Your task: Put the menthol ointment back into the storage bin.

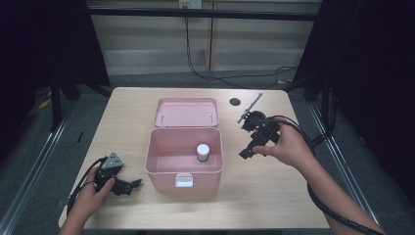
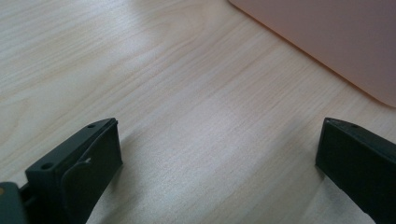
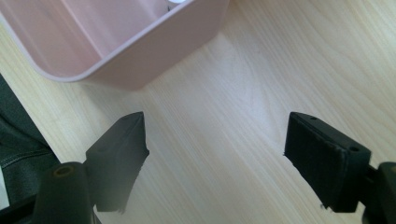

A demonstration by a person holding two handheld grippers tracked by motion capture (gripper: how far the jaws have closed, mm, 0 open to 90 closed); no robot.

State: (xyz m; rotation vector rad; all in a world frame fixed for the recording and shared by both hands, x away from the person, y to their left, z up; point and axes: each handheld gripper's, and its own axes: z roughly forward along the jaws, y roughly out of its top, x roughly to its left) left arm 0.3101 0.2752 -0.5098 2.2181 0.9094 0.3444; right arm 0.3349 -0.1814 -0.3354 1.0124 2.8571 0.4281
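Pink and open on the desk (image 1: pixel 274 196), the box (image 1: pixel 161 166) has its lid back so we can reach the small bottle (image 1: pixel 202 152) standing inside. Our right tool (image 1: pixel 252 147) hangs beside it, jaws apart and empty; the left tool (image 1: pixel 128 186) rests near the front, also apart.

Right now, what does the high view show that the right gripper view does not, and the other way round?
High view alone: the pink plastic box's open lid, the small white-capped jar standing inside, the box's white front latch, the left tongs resting on the table, and a dark round hole in the tabletop.

Right gripper view alone: a close look between its own black pads, standing apart with nothing between.

Both: the pink plastic box and the light wooden table.
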